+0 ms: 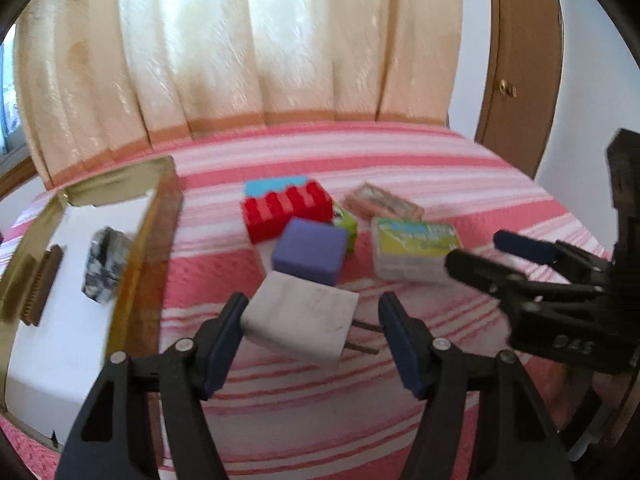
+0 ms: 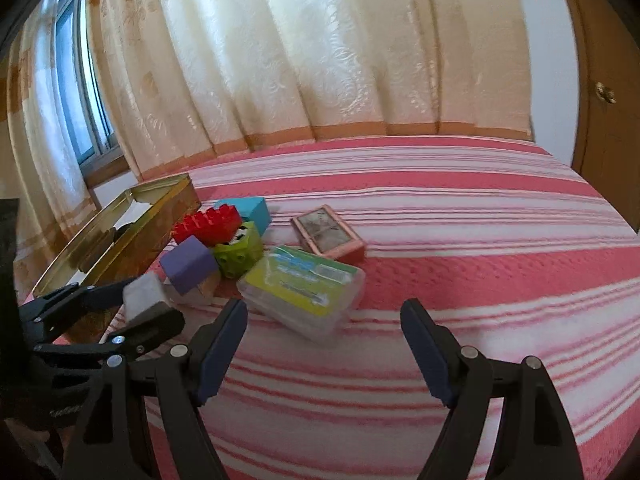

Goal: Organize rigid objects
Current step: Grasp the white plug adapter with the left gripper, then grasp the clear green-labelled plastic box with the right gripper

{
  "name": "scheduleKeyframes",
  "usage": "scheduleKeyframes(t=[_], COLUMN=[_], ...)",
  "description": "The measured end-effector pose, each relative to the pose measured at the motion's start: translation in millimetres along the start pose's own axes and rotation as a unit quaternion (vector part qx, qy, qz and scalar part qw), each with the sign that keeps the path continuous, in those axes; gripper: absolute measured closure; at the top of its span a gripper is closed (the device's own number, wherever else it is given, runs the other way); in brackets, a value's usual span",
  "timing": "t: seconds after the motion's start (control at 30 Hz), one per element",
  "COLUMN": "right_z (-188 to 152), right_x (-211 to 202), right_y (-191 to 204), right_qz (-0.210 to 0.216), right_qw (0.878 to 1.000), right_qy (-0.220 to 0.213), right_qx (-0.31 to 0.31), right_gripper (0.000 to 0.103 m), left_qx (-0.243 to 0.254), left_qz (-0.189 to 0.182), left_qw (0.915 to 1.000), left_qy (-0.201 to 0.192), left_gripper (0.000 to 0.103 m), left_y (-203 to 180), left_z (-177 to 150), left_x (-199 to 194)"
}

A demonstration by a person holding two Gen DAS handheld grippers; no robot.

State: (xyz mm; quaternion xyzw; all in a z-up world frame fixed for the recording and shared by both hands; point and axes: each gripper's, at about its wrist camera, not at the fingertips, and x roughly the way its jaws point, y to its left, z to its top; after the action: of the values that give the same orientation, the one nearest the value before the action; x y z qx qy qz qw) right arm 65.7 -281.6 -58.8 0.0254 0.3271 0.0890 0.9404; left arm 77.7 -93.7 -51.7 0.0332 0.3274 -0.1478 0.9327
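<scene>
Left tool (image 1: 312,316) astride white charger (image 1: 300,326)

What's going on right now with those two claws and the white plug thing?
Left gripper open around white charger, left pad touching. Right gripper open, empty, near clear plastic case. Purple block crowds charger's far side.

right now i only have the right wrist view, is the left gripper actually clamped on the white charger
Observer: Not yet. The white charger lies between the left gripper pads, but the pad on the prong side stands clear of it.
Operator: which way do the prongs point
Observer: The two prongs point sideways at that clear pad, away from the tin.
Operator: anything in the tin yet
Observer: Yes, a brown comb-like piece and a black-and-white marbled block lie on its white lining.
</scene>
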Motion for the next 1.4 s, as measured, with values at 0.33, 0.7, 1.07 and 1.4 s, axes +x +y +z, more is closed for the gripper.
scheduleKeyframes(t=[0.33,0.7,1.07,1.4], right_z=[22,29,23,16], right_x=[37,61,53,35], right_y=[27,29,20,17], right_qz=[-0.014,-0.035,-0.011,0.002], right_qw=[0.998,0.994,0.996,0.999], right_qy=[0.058,0.099,0.08,0.041], right_qx=[-0.003,0.006,0.025,0.023], right_gripper=[0.011,0.01,0.016,0.017], left_qx=[-0.027,-0.033,-0.027,-0.024], left_qz=[0.024,0.017,0.024,0.024], left_qw=[0.9991,0.9991,0.9983,0.9981], left_qy=[-0.023,-0.02,-0.046,-0.052], left_gripper=[0.036,0.036,0.036,0.036], left_y=[19,22,20,19], left_z=[1,-1,-4,-5], left_x=[2,3,-4,-6])
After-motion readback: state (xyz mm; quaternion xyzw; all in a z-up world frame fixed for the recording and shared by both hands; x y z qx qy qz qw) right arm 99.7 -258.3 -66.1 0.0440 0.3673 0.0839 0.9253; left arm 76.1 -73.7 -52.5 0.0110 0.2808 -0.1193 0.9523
